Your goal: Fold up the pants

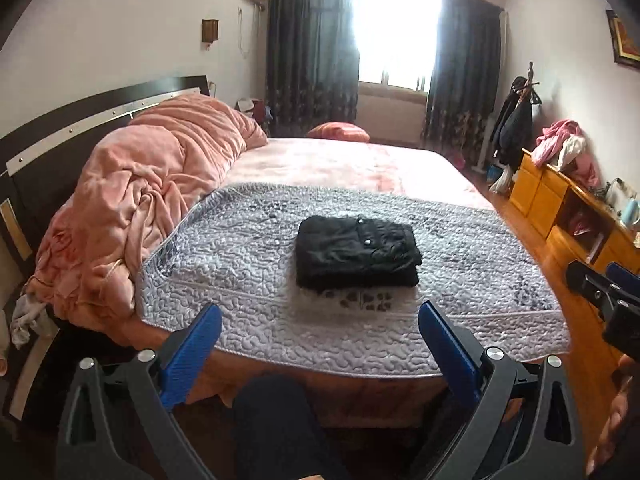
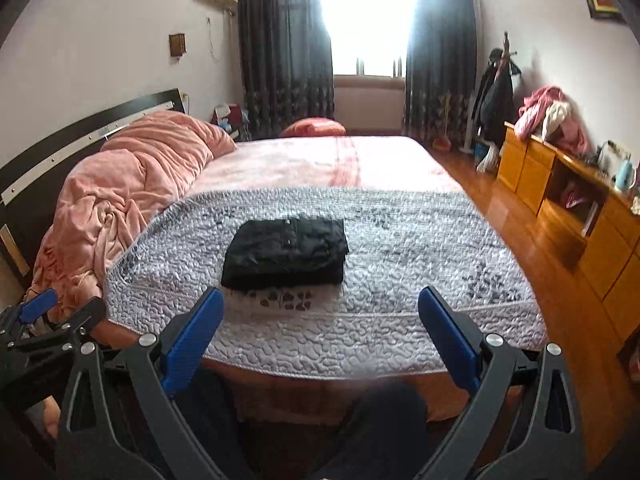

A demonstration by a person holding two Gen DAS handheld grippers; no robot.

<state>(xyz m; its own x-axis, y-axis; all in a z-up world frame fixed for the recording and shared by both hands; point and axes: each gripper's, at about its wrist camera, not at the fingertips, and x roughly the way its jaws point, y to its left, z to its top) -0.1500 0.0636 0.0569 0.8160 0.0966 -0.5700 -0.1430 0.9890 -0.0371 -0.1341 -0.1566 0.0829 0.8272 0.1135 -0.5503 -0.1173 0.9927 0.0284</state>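
Black pants [image 1: 357, 254] [image 2: 286, 253] lie folded into a compact rectangle on the grey quilted cover [image 1: 240, 264] [image 2: 400, 264] near the bed's front edge. My left gripper [image 1: 320, 316] hangs open in the air before the bed edge, well short of the pants, with nothing between its blue fingers [image 1: 192, 352]. My right gripper [image 2: 321, 300] is also open and empty, held back from the bed at a similar height, with the pants just beyond its left finger [image 2: 196, 332]. Each gripper shows at the edge of the other's view: the right one [image 1: 608, 296], the left one [image 2: 44, 320].
A rumpled pink duvet [image 1: 136, 200] [image 2: 120, 184] is piled at the left by the dark headboard [image 1: 80, 120]. A wooden dresser [image 1: 568, 208] [image 2: 572, 208] with clothes on it lines the right wall beside the wood floor [image 2: 500, 216]. The person's dark-clad legs [image 1: 276, 428] [image 2: 384, 428] are below.
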